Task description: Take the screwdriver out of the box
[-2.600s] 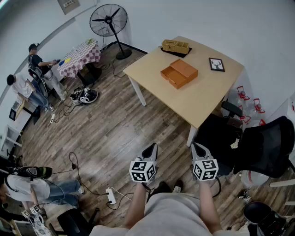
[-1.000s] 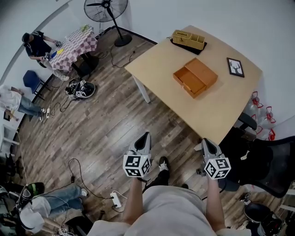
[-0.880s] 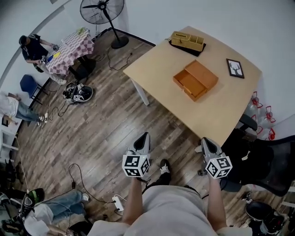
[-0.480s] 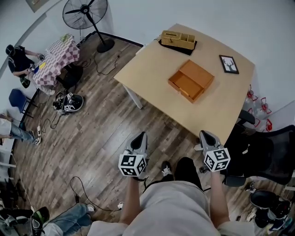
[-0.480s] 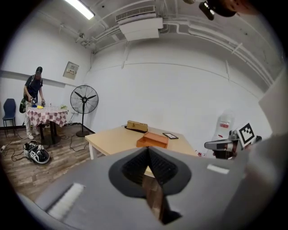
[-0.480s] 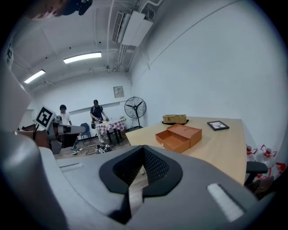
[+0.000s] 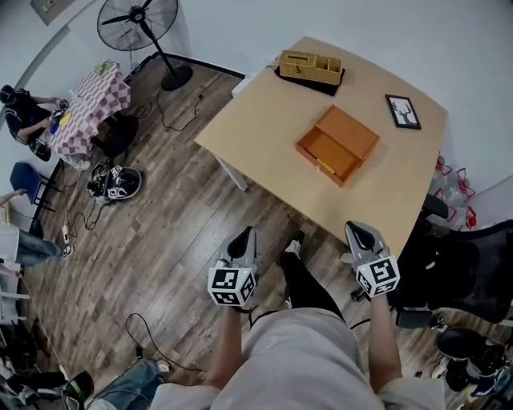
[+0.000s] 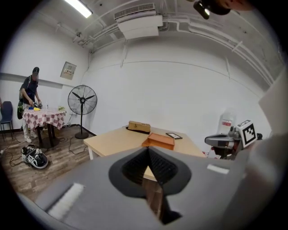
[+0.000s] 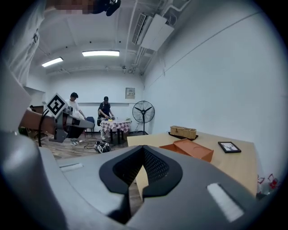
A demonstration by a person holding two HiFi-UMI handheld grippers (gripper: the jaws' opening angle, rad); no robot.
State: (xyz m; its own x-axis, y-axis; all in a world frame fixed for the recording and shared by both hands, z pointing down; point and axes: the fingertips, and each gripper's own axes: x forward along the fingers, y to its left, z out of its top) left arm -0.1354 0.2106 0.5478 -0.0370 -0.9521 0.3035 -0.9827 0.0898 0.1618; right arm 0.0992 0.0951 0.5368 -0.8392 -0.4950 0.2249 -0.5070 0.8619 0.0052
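You've walked up since the earlier frames: both grippers sit closer to the table (image 7: 264, 120), and its near edge is now just ahead of the right gripper (image 7: 357, 229). Your left gripper (image 7: 244, 234) hangs over the floor (image 7: 176, 224), farther back from that edge.

Left jaws are together with nothing between them. Right jaws are also together and empty.

Box (image 7: 337, 144) lies open on the tabletop, same spot as before. It's ahead of both grippers and well apart from them, slightly right of the left gripper's line and further right of the right gripper's line.

Screwdriver: can't make it out in any view at this range.

Beyond the box from your grippers are a wooden tray (image 7: 310, 66) and a picture frame (image 7: 402, 111). A black chair (image 7: 473, 264) is just right of the right gripper. A fan (image 7: 138, 20) stands far ahead-left of the left gripper.
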